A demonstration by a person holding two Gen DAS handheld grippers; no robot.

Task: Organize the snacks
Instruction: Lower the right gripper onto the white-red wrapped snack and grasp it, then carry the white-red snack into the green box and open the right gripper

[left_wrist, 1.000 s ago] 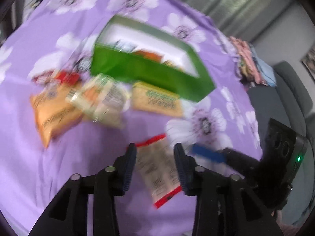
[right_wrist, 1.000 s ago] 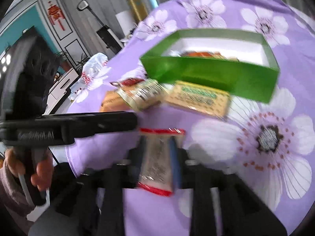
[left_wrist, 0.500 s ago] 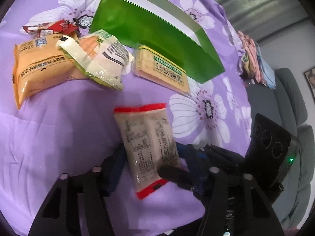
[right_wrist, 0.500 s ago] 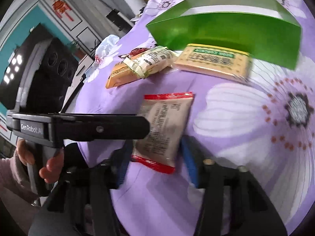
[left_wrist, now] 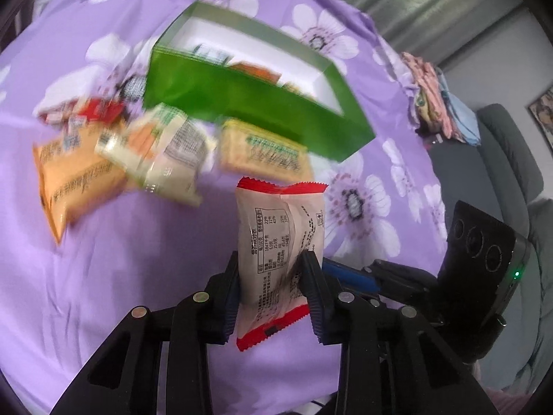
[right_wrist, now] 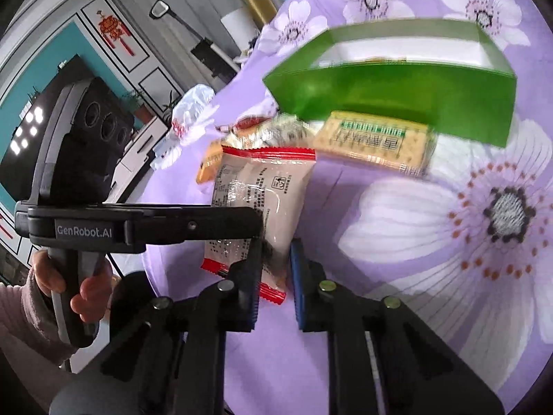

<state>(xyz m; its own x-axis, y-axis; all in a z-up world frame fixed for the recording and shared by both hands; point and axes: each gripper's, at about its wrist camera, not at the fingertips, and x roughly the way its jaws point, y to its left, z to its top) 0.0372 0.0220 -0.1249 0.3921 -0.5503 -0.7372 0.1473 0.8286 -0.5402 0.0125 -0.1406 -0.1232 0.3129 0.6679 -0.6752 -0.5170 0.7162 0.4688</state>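
L gripper (left_wrist: 273, 287) clamps red-edged snack packet (left_wrist: 281, 242), R gripper (right_wrist: 274, 276) likely too

Red-edged snack packet (left_wrist: 281, 242) upright, lifted, near green box (left_wrist: 255, 103)

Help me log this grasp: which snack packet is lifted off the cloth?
The red-edged white packet, clamped by both grippers; the orange, green-striped and yellow ones lie by the green box.

Box (left_wrist: 249, 103) behind loose snack packets (left_wrist: 155, 152); packets on tablecloth (left_wrist: 121, 276).
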